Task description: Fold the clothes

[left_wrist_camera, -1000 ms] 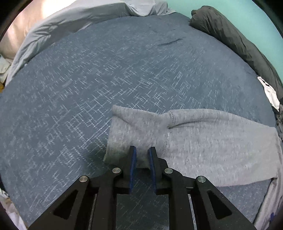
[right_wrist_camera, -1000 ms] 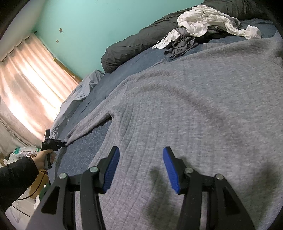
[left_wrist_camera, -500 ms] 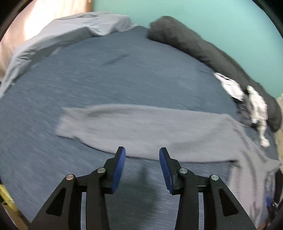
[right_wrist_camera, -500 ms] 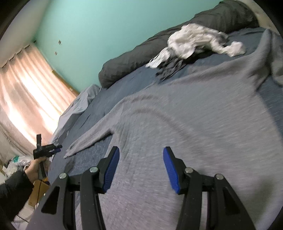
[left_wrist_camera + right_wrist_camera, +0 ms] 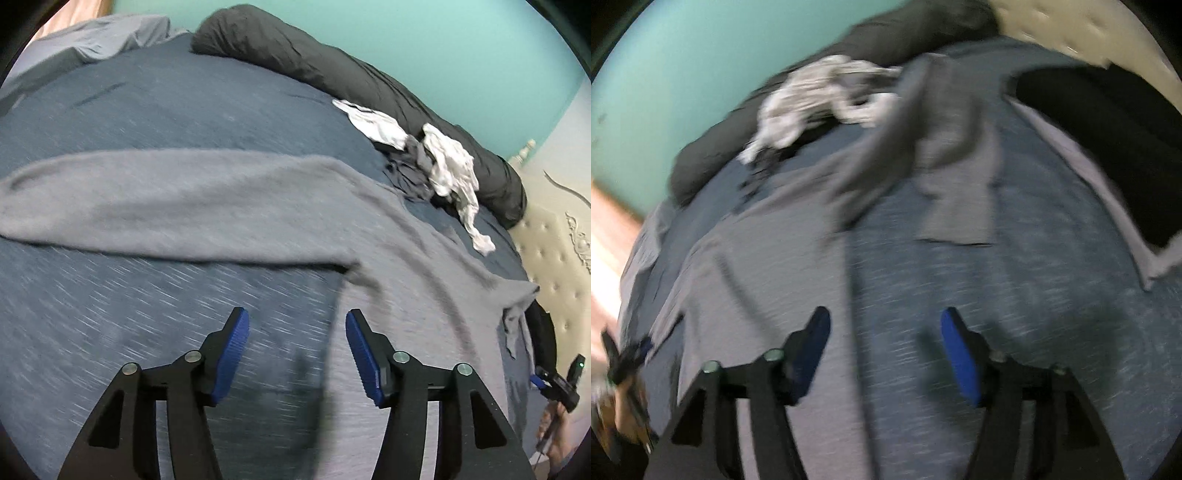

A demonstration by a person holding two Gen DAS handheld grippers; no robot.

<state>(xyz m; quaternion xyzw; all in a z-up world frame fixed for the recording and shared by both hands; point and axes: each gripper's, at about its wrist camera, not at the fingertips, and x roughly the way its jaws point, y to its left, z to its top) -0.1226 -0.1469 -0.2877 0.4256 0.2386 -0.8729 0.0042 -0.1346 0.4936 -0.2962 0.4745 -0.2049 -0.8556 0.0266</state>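
Released a second ago, the sleeve cuff is out of the left tool [image 5: 297, 345], which like the right tool [image 5: 884, 350] gapes wide and empty over the grey knitted sweater [image 5: 229, 206], spread on the blue bed [image 5: 155, 110], sleeve toward nine o'clock, laid out for folding.

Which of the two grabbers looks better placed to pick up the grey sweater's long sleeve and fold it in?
Probably the left gripper. It is open and close to where the outstretched sleeve joins the grey sweater. The right gripper, also open, faces the other, crumpled sleeve, in a blurred view.
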